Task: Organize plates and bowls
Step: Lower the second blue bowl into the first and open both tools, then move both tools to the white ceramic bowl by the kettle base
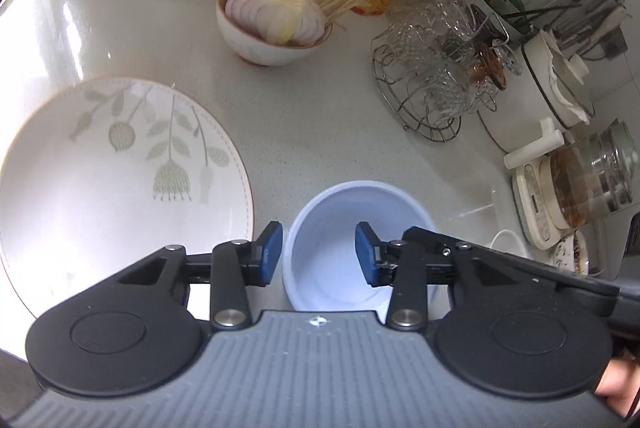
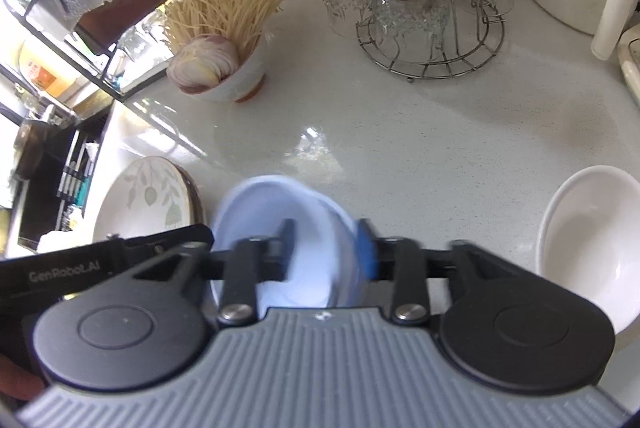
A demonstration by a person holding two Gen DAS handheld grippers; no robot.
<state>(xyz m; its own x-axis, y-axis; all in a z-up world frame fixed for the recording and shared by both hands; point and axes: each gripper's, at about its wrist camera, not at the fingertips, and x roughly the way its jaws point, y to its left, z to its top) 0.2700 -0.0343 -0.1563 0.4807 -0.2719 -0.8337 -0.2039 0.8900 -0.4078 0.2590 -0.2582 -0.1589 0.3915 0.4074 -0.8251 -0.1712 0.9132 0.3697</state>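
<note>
Left wrist view: left gripper (image 1: 318,254) released, jaws straddling near-left rim of pale blue bowl (image 1: 360,224), pads clear of it; bowl upright on counter (image 1: 320,116) just beside floral plate (image 1: 120,188). Right gripper (image 2: 328,250) likewise spread across bowl's right wall, contact blurred, likely none. White bowl (image 2: 588,244) apart at right, not yet stacked; sorting seems early. Onion-and-noodle bowl (image 1: 276,28), glass rack (image 1: 436,76) well behind, not obstructing.

Bright daylight enters from the upper left of both views, throwing white glare streaks across the glossy surface (image 1: 320,132) and washing out the plate (image 1: 120,188). Strong fisheye bending curves the edges. The blue bowl (image 2: 288,228) is motion-blurred in the right wrist view.
</note>
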